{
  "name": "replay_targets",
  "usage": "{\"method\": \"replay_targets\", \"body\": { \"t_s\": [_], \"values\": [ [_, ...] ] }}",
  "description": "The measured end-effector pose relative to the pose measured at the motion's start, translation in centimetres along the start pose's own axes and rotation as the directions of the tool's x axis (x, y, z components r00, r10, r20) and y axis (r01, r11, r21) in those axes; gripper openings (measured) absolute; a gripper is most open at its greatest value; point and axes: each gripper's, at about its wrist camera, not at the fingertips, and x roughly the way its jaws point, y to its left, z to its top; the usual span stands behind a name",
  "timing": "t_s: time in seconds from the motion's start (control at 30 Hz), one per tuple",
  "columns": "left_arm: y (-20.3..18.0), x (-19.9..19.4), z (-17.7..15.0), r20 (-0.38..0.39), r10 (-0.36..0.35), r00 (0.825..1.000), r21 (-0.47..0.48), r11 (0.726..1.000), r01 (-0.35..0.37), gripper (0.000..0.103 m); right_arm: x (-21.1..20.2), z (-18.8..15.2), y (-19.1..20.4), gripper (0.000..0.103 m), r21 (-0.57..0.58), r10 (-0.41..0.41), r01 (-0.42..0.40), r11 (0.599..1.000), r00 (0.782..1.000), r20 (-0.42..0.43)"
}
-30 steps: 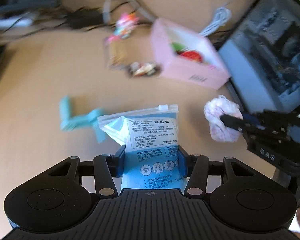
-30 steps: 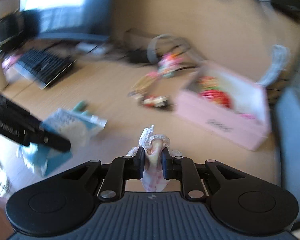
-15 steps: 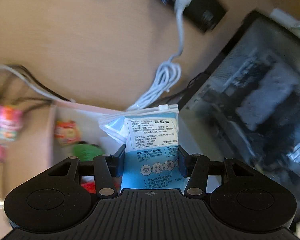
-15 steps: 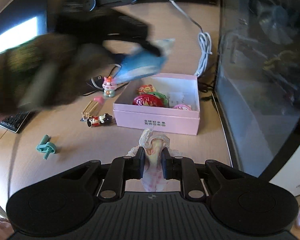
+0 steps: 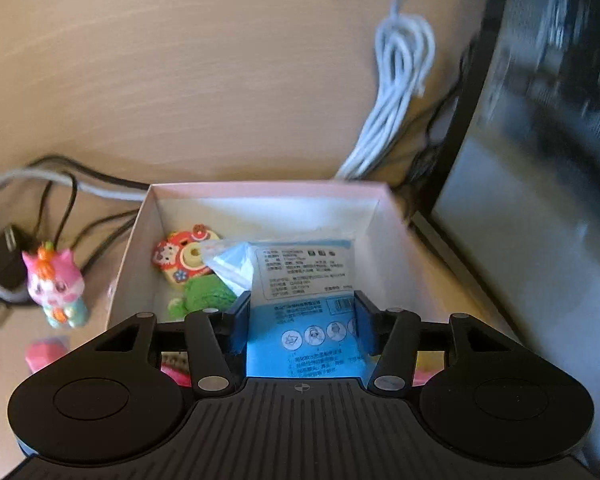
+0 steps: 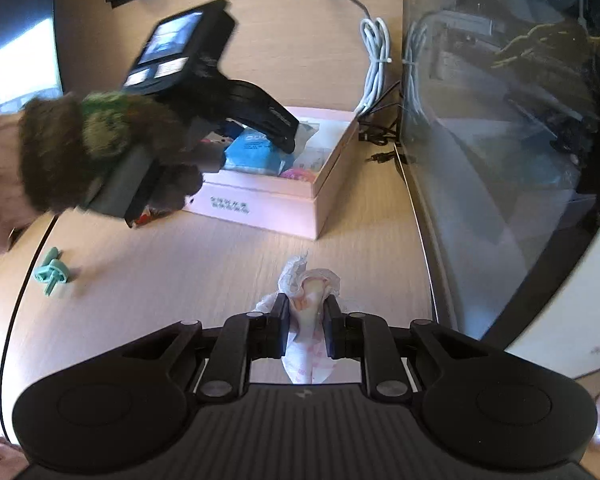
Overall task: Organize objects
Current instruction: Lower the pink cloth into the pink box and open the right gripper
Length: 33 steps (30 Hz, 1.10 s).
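Over the pink box (image 5: 132,248), left claw (image 5: 302,312) grips a printed blue packet (image 5: 304,292).

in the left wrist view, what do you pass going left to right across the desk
black plug → pink cat figurine → red camera toy → blue mask packet held in the left gripper → bundled white cable → monitor

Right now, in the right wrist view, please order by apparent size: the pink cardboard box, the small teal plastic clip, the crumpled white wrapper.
Largest to smallest:
1. pink cardboard box
2. crumpled white wrapper, though nearness enlarges it
3. small teal plastic clip
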Motion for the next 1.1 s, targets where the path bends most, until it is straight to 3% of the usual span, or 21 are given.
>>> {"method": "replay_targets", "body": {
  "t_s": [0.13,0.33,0.43,0.63,0.77,0.8,0.83,0.87,0.97,1.1],
  "values": [
    [1.3,-2.1,0.6,-0.055,-0.007,0.998,-0.071,0.997,0.003,0.055,0.3,0.8,0.1,0.017,-0.012,0.011,-0.011,1.000,1.000,0.012],
    [3.6,-10.4,-1.4,0.093,-0.069,0.993,-0.110,0.991,0.079,0.054,0.9,2.9,0.6,0.017,-0.028,0.015,-0.014,1.000,0.999,0.040],
    [5.0,-13.6,-3.3,0.123,-0.058,0.991,-0.157,0.984,0.077,0.054,1.7,4.9,0.6,0.017,-0.017,0.033,-0.032,0.999,0.997,0.063],
    [8.3,-18.6,-11.9,0.040,0.019,0.999,-0.222,0.975,-0.009,0.054,5.1,12.5,-1.1,0.017,0.071,0.081,-0.094,0.993,0.982,0.172],
    [11.3,-20.2,-17.1,-0.058,0.076,0.995,-0.334,0.938,-0.091,0.054,9.0,18.2,-0.6,0.018,0.110,0.028,-0.058,0.992,0.965,0.259],
    [12.0,-20.6,-18.1,-0.078,0.092,0.993,-0.360,0.926,-0.114,0.054,10.2,19.2,-0.7,0.028,0.118,0.020,-0.051,0.992,0.968,0.250],
    [12.6,-21.0,-18.9,-0.093,0.107,0.990,-0.389,0.911,-0.135,0.054,11.3,20.2,-0.8,0.048,0.132,0.002,-0.032,0.991,0.975,0.224],
    [13.1,-21.4,-19.5,-0.100,0.111,0.989,-0.415,0.898,-0.143,0.054,12.5,20.9,-1.0,0.056,0.153,-0.010,-0.020,0.988,0.981,0.195],
    [14.1,-22.1,-21.1,-0.103,0.100,0.990,-0.468,0.873,-0.137,0.054,13.7,21.2,-0.7,0.058,0.161,-0.026,0.001,0.987,0.988,0.155],
    [14.4,-21.6,-20.9,-0.096,0.083,0.992,-0.484,0.867,-0.120,0.054,12.3,19.2,0.9,0.059,0.100,-0.002,-0.012,0.995,0.990,0.144]
  ]
}}
